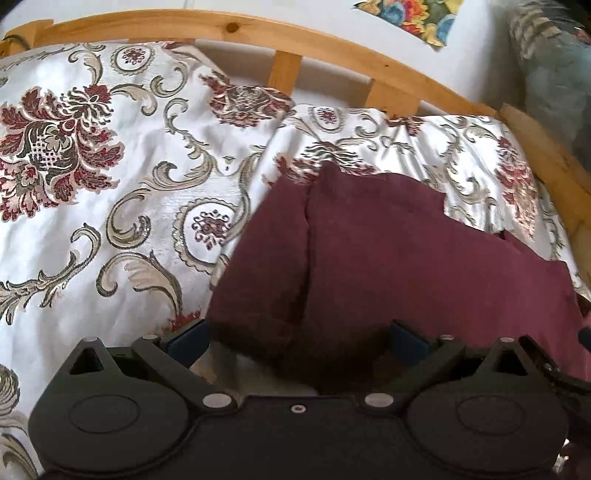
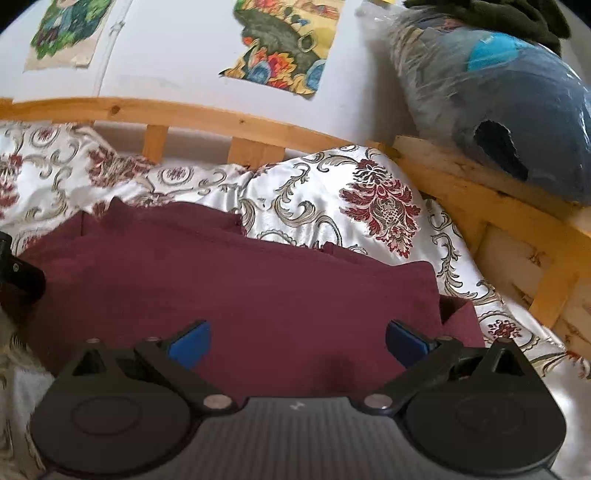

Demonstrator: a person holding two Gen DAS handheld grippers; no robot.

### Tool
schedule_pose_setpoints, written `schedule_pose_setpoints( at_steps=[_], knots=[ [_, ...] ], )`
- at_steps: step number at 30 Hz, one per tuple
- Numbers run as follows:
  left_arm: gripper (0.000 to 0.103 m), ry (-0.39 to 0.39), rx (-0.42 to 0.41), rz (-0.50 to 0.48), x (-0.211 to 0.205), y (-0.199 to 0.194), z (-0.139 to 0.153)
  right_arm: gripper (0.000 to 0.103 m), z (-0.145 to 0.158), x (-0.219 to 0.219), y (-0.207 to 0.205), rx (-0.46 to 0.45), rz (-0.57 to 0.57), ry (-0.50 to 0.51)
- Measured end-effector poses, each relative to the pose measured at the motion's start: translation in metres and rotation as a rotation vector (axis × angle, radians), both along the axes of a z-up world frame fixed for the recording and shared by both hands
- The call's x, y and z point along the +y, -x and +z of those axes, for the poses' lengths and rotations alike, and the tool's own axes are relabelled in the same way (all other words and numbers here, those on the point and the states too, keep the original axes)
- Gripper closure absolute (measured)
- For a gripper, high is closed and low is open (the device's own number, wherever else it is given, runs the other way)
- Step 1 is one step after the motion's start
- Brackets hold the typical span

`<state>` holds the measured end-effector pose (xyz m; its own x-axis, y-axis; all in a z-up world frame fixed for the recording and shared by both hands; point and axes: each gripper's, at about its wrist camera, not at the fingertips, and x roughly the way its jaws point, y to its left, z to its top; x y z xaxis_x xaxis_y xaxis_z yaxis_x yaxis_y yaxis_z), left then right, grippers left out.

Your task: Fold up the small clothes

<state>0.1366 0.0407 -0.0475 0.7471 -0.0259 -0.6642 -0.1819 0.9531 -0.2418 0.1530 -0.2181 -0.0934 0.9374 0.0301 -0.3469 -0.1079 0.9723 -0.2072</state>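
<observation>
A dark maroon garment [image 1: 388, 258] lies partly folded on the floral bedspread [image 1: 110, 166]. It also fills the middle of the right wrist view [image 2: 240, 280]. My left gripper [image 1: 297, 341] is open, its blue pads apart, over the garment's near left edge. My right gripper [image 2: 297, 341] is open over the garment's near edge, holding nothing. Part of the left gripper [image 2: 18, 273] shows at the left edge of the right wrist view.
A wooden bed rail [image 1: 258, 33] runs along the far side against a white wall with paper pictures [image 2: 284, 48]. A plastic-wrapped blue bundle [image 2: 517, 110] sits on the wooden frame [image 2: 498, 206] at the right.
</observation>
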Motion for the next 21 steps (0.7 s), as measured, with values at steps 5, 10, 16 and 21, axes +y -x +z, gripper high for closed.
schedule_pose_setpoints(
  at_steps=[5,10,16,21],
  knots=[
    [0.001,-0.078,0.026,0.048,0.008,-0.017,-0.007,0.0,-0.009,-0.001,-0.005,0.047,0.001,0.021],
    [0.001,-0.088,0.061,0.026,0.014,-0.032,-0.014,0.0,-0.014,0.0,-0.008,0.071,0.01,0.016],
    [0.001,-0.114,0.071,0.002,0.012,-0.032,-0.019,0.0,-0.019,-0.001,-0.014,0.125,0.015,0.01],
    [0.001,-0.108,0.074,0.001,0.013,-0.032,-0.019,0.0,-0.02,-0.001,-0.013,0.128,0.015,0.007]
  ],
)
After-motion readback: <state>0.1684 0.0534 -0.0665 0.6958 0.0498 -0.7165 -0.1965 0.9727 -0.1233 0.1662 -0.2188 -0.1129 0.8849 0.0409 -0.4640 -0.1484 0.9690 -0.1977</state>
